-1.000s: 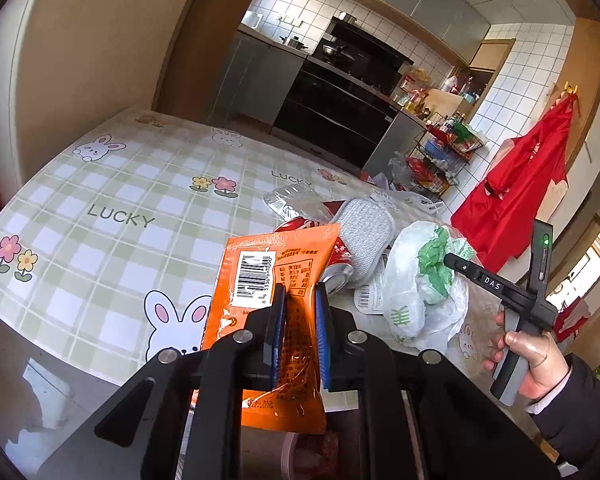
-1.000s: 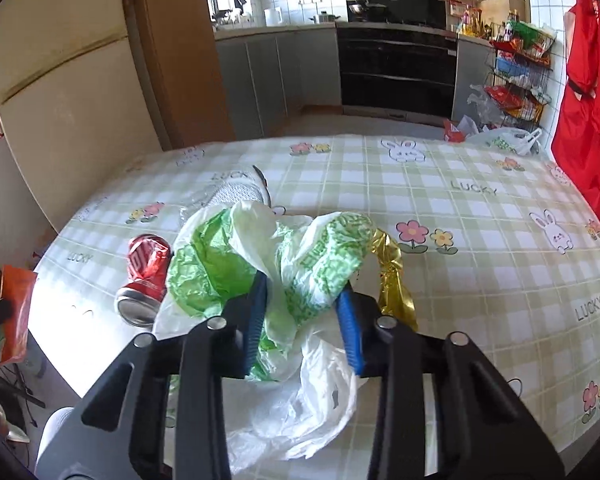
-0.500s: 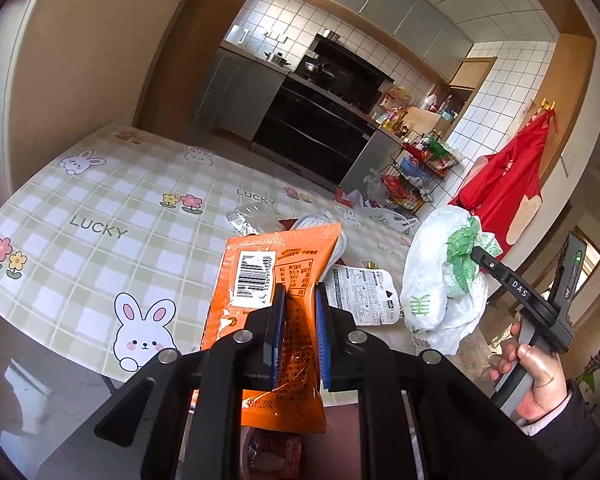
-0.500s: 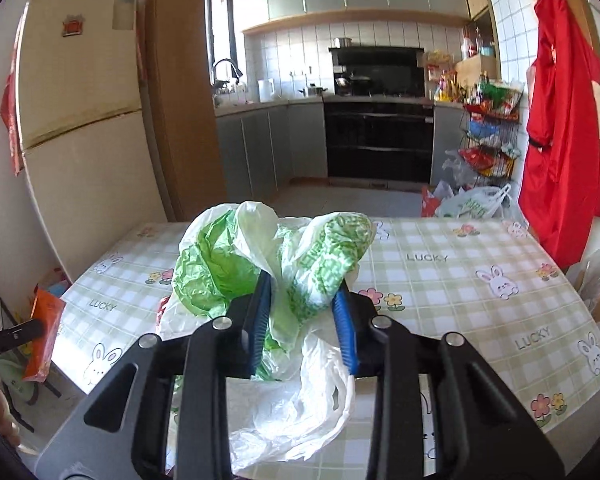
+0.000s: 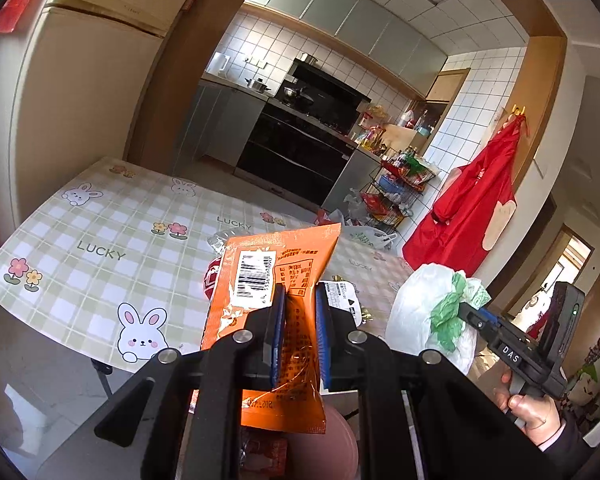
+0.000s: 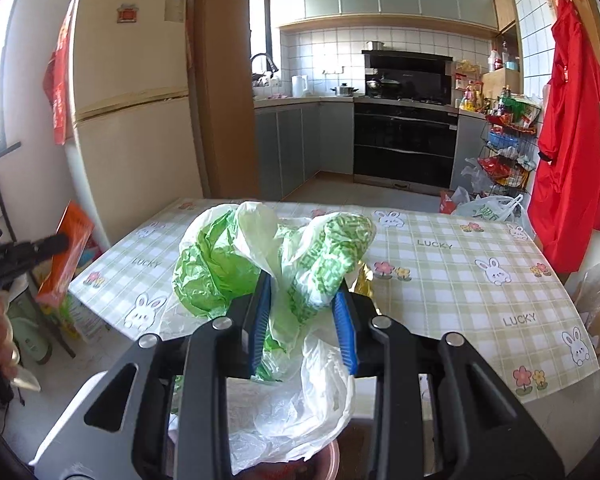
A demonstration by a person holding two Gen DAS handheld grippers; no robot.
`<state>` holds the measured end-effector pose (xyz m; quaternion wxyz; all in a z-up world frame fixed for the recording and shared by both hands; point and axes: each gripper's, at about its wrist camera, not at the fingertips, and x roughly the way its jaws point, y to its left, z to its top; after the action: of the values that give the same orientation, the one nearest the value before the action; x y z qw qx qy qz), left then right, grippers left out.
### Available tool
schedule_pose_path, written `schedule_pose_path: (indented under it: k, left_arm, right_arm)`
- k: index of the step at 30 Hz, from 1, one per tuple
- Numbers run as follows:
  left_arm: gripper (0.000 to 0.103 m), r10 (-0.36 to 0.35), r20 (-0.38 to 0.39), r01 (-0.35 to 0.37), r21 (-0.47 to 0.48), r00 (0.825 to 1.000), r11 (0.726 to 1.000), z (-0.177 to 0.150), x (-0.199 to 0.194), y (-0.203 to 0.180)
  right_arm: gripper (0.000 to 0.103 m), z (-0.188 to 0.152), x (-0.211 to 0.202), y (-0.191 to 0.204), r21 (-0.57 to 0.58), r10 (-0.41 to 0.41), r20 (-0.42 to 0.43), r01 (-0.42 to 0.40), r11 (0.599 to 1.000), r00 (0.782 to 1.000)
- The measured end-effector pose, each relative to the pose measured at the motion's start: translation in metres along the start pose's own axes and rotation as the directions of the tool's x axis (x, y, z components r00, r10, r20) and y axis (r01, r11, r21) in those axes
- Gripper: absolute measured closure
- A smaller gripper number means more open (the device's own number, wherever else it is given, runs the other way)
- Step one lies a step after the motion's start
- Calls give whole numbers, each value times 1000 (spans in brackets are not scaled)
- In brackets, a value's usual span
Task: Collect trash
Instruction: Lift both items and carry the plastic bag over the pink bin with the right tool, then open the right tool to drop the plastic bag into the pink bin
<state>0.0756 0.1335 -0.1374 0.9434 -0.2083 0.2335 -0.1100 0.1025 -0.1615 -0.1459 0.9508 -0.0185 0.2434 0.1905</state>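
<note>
Lifted and drawn back from the table [image 6: 480,280] since a second ago, with both tongs and their loads higher and more of the kitchen in view. Checked green-and-white cloth with rabbits, flowers and the word LUCKY across the table. Cream fridge [image 6: 132,92] at far left, black oven [image 6: 404,148] against the tiled back wall, red apron [image 6: 572,140] hanging at right beside a wire rack [image 6: 504,156] of packets.

Pinched in the right gripper [image 6: 302,332]: a crumpled white-and-green bag [image 6: 272,256], bunched up above the blue pads and trailing loose white film below them, held clear above the near table edge. Same bag seen from the left wrist view at right [image 5: 428,312], with a hand [image 5: 532,412] on the black handle.

Pressed nearly together on an orange packet [image 5: 276,264]: the left gripper [image 5: 300,336], pads clamping the wrapper's middle, barcode label facing the camera, packet upright and off the table. Below it, a pinkish-brown bin rim [image 5: 340,432], with some wrappers inside.

Left on the cloth behind the packet: a red can [image 5: 212,280], mostly hidden, a white printed label [image 5: 340,300], and a scrap of gold foil [image 6: 364,280] just beyond the bag.
</note>
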Motion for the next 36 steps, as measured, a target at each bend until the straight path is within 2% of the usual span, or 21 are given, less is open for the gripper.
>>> schedule_pose_path:
  k: [6,11,19,26,30,36]
  left_arm:
    - [89,-3,1,3,3,1000,1000,-7,-15,-7]
    - [89,1,-14,-1,-1,1000,1000,-11,-15,-6]
    - [89,-8,-43,7,-28,999,1000,-15,0,1]
    - [89,-5,-66,2,-46,998,999,-19,9,7]
    - [88,-10,-69,6,-49,998,999,-21,9,7]
    - [88,-17,-63,14,-42,998,999,-21,5,2]
  right_arm:
    - [70,-26,2,14,-41,-9,-90,5,999,996]
    - [70,-37,8,16,-32,27,-139,-32,999,990]
    - [68,-53,37,18,22,84,-263,-81,996,961]
    - [52,-60,49,21,47,130,-310,-122,991,942]
    - [47,-61,49,20,63,149,-317,-136,989,936]
    - [35,-60,44,22,65,166,-310,-153,986,936]
